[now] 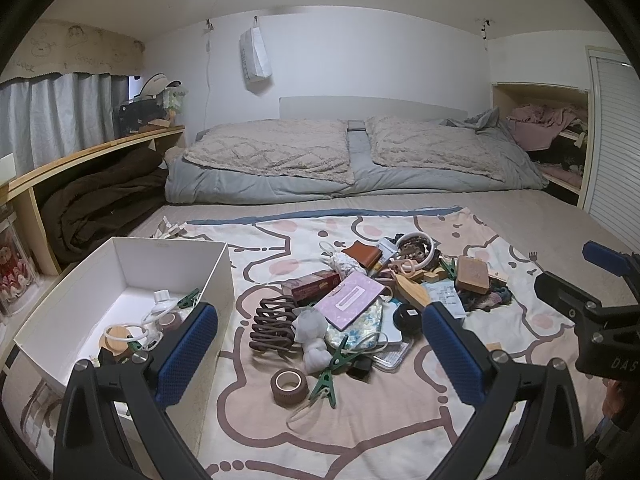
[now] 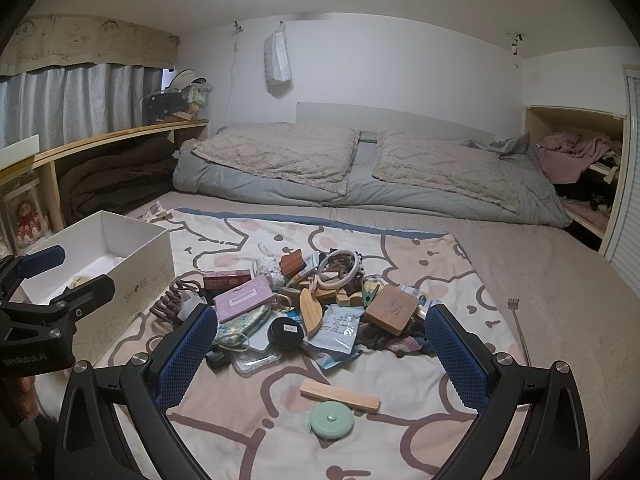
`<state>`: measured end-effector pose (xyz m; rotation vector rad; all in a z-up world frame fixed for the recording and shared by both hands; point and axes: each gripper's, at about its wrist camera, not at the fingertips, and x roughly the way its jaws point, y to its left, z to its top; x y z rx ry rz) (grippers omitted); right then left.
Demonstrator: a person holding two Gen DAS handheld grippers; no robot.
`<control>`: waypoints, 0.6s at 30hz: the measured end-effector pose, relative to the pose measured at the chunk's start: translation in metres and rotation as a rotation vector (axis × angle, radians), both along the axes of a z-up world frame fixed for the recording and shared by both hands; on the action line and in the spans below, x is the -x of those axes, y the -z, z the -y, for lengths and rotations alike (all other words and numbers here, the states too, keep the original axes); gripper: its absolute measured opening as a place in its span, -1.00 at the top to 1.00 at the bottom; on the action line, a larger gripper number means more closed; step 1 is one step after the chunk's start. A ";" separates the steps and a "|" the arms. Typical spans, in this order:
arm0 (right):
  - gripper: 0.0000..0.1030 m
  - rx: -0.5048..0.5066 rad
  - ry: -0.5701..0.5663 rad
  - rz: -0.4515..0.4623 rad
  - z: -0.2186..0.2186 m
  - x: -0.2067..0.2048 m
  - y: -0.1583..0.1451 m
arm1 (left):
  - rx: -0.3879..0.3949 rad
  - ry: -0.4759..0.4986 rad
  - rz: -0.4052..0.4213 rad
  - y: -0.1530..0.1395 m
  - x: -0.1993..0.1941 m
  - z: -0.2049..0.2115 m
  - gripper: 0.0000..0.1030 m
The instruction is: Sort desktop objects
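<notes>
A heap of small objects lies on a patterned blanket [image 1: 360, 420] on the bed: a brown hair claw [image 1: 272, 326], a purple notebook [image 1: 350, 300], a tape roll [image 1: 289, 386], green clips [image 1: 326, 384] and a round white bowl [image 1: 416, 246]. My left gripper [image 1: 320, 348] hovers open over the heap's near side, nothing between its fingers. A white box [image 1: 212, 276] at left holds several items. My right gripper [image 2: 320, 352] is open above the blanket; a wooden stick [image 2: 340, 396] and a mint tape measure [image 2: 331, 420] lie in front of it.
Folded grey bedding and pillows [image 1: 352, 156] fill the bed's far end. A wooden shelf [image 1: 100, 152] with a brown quilt runs along the left wall. A cubby with clothes [image 2: 576, 156] sits at right. The other gripper shows at each view's edge.
</notes>
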<state>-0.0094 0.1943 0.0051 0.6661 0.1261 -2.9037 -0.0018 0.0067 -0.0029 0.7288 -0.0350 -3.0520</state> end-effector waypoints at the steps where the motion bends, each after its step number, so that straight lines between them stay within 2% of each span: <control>1: -1.00 -0.001 -0.003 0.002 0.000 -0.001 -0.003 | 0.000 0.000 0.001 0.001 0.000 0.000 -1.00; 14: -1.00 0.026 0.050 0.029 -0.014 0.013 0.005 | 0.000 -0.047 0.004 0.001 0.016 0.020 -1.00; 18: -1.00 0.065 0.070 0.053 -0.026 0.021 0.009 | -0.028 -0.048 0.023 0.000 0.027 0.023 -1.00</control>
